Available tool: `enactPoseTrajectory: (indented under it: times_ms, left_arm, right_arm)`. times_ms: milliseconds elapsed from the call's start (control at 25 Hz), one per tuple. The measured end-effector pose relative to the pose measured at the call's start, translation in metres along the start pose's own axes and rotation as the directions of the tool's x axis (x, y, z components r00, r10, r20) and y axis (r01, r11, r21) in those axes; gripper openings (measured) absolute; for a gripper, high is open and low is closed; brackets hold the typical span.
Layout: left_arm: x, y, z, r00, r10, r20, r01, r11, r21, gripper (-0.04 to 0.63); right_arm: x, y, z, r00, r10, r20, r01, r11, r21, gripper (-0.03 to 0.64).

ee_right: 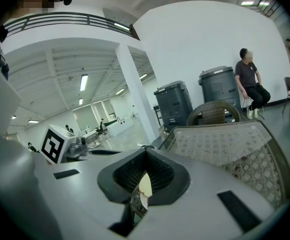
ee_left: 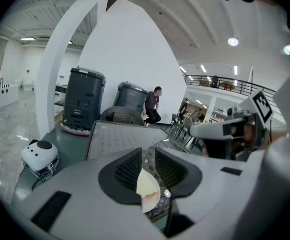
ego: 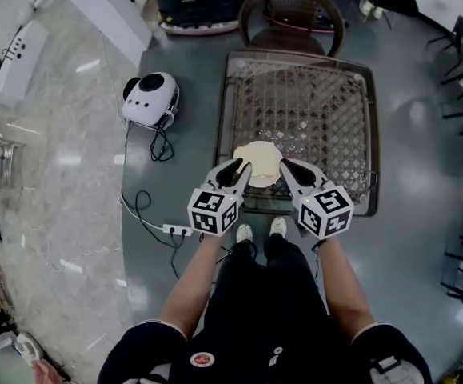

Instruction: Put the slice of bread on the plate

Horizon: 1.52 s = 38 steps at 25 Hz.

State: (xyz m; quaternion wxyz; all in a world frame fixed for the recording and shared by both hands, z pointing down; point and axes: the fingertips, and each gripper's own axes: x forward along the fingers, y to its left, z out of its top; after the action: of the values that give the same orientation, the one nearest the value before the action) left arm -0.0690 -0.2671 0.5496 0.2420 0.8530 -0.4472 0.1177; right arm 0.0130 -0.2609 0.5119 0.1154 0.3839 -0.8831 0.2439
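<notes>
A pale round plate [ego: 257,164] lies near the front edge of the wicker table [ego: 311,102]. A light slice of bread seems to lie on it, hard to tell apart from the plate. My left gripper [ego: 245,166] hovers over the plate's left rim, jaws apart with nothing between them. The plate [ee_left: 147,189] shows through their gap in the left gripper view. My right gripper [ego: 283,164] is at the plate's right rim, its tips together and holding nothing. A sliver of the plate [ee_right: 145,186] shows below the tips in the right gripper view.
A wicker chair [ego: 291,14] stands behind the table. On the floor to the left are a white rounded device [ego: 149,96] and a power strip [ego: 175,230] with cables. Dark bins [ee_left: 82,101] stand by the far wall, and a person [ee_right: 247,79] sits there.
</notes>
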Motion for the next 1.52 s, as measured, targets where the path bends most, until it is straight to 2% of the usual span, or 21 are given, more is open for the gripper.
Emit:
enactPoseTrajectory:
  times_ms: [120,320,760,960,1520]
  left_arm:
    - [-0.013,-0.021,0.024,0.998,-0.031,0.048,0.029,0.999,0.036,0.052]
    - [-0.036,-0.053,0.057,0.990,-0.087,0.110,0.078,0.994,0.080,0.011]
    - [-0.082,-0.092,0.118,0.955,-0.188,0.231,0.158,0.977,0.141,0.009]
    - [-0.096,-0.096,0.131,0.943,-0.213,0.255,0.176,0.971,0.160,0.009]
    - [-0.105,-0.105,0.143,0.929,-0.248,0.275,0.203,0.962,0.181,0.009]
  right_arm:
    - [-0.009,0.006,0.011,1.000,-0.001,0.030,0.001,1.000,-0.010,0.008]
    - [-0.026,0.019,0.034,0.996,0.002,0.091,0.001,0.999,-0.035,0.008]
    - [-0.057,0.060,0.090,0.975,0.067,0.214,-0.037,0.989,-0.142,0.008]
    - [-0.065,0.071,0.104,0.966,0.088,0.242,-0.046,0.984,-0.173,0.008]
    - [-0.075,0.081,0.121,0.956,0.110,0.270,-0.055,0.978,-0.203,0.008]
